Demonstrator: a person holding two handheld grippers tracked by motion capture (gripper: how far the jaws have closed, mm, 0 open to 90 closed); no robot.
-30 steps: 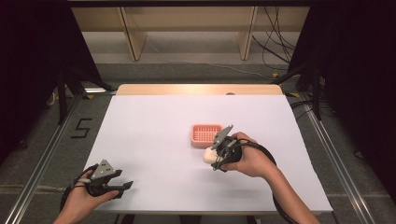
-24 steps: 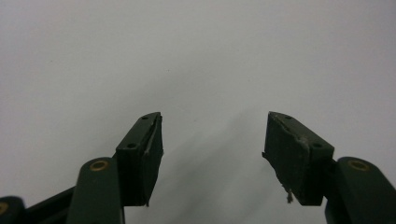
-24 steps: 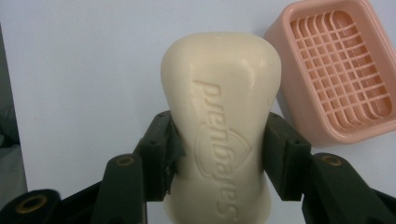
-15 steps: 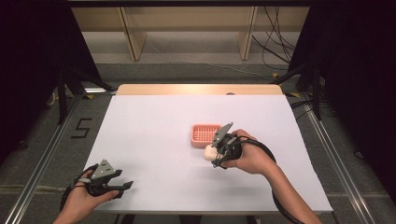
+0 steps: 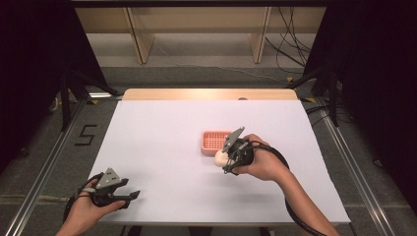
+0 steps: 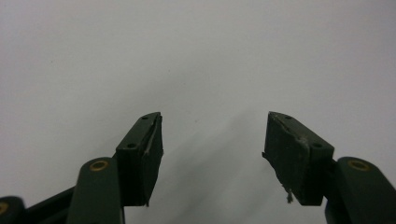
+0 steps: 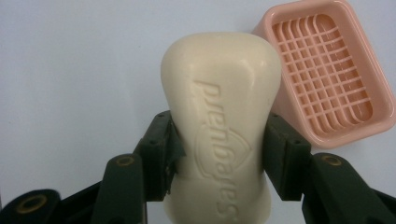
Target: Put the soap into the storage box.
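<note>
While the left gripper rests at the worktop's near corner, fingers apart and empty, the right gripper, fingers clamped on a cream soap bar, has edged nearer the pink soap dish, suggesting placement comes next.

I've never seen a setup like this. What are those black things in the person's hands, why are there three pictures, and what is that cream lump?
No robot here: a person holds a hand-operated two-jaw gripper in each hand. One picture comes from a fixed camera above the white table. The other two come from small cameras riding on each gripper, looking along its black jaws.

The left gripper sits near the table's front edge, jaws apart and holding nothing. The right gripper has its jaws closed on a cream bar of soap with raised lettering. Just beyond it on the table lies an empty pink soap dish with a grid bottom.
</note>
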